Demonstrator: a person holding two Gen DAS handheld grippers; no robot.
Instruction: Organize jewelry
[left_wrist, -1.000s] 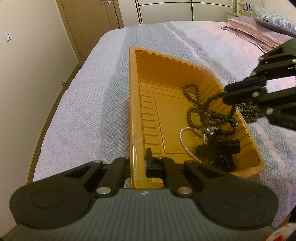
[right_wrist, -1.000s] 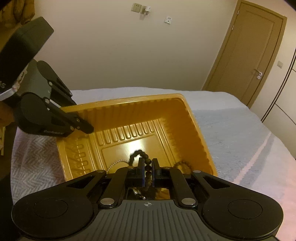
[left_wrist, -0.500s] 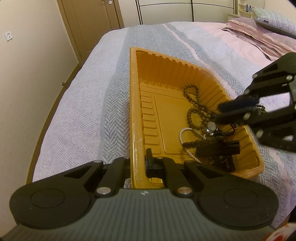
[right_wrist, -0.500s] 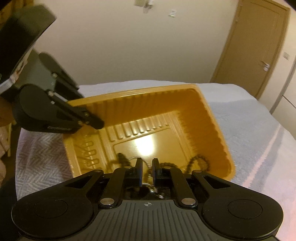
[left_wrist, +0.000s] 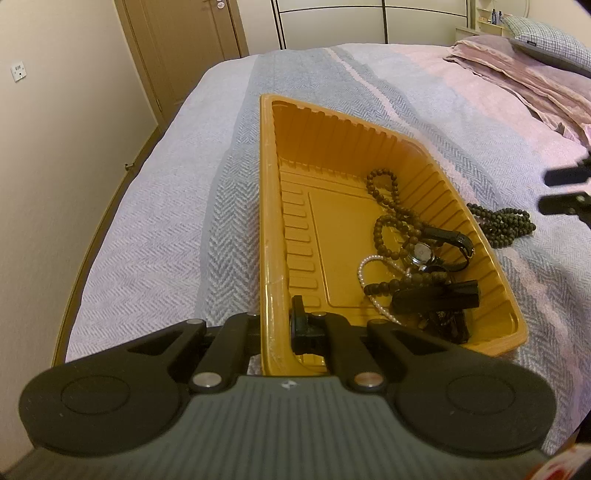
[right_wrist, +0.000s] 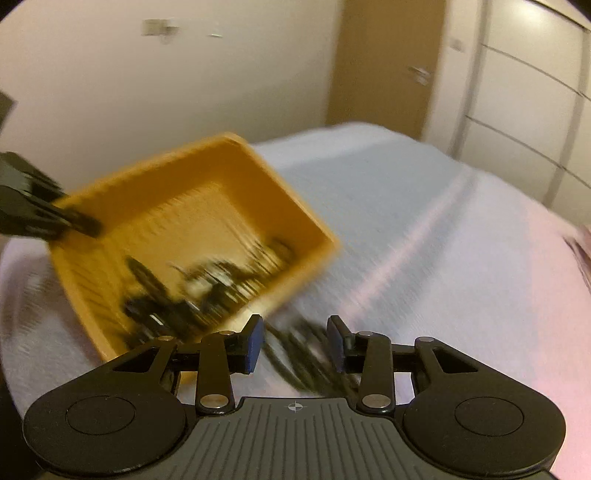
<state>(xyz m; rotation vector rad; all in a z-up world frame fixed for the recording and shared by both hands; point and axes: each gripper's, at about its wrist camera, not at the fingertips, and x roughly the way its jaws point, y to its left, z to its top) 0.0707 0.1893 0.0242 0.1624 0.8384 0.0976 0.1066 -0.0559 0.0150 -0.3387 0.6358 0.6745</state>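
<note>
An orange plastic tray (left_wrist: 266, 184) lies on the bed. It holds brown bead strands (left_wrist: 384, 195), a wristwatch (left_wrist: 423, 253), a pearl strand (left_wrist: 364, 266) and a black piece (left_wrist: 436, 297). My left gripper (left_wrist: 277, 317) is shut on the tray's near wall. A dark bead necklace (left_wrist: 502, 221) lies on the bedspread just right of the tray. My right gripper (right_wrist: 295, 338) hangs over it with its jaws opening. The blurred dark beads (right_wrist: 306, 354) show between the fingers, and the pads do not touch them. In the left wrist view the right gripper (left_wrist: 554, 190) is at the right edge.
The striped grey and pink bedspread (left_wrist: 155, 229) stretches around the tray. Pillows (left_wrist: 535, 48) lie at the far right. A wall and a brown door (left_wrist: 177, 44) stand to the left, past the bed's edge. The right wrist view is motion-blurred.
My right gripper left the brown beads in the tray, swung out to the right over the bedspread and spread its jaws. The left gripper and the tray stayed put.
</note>
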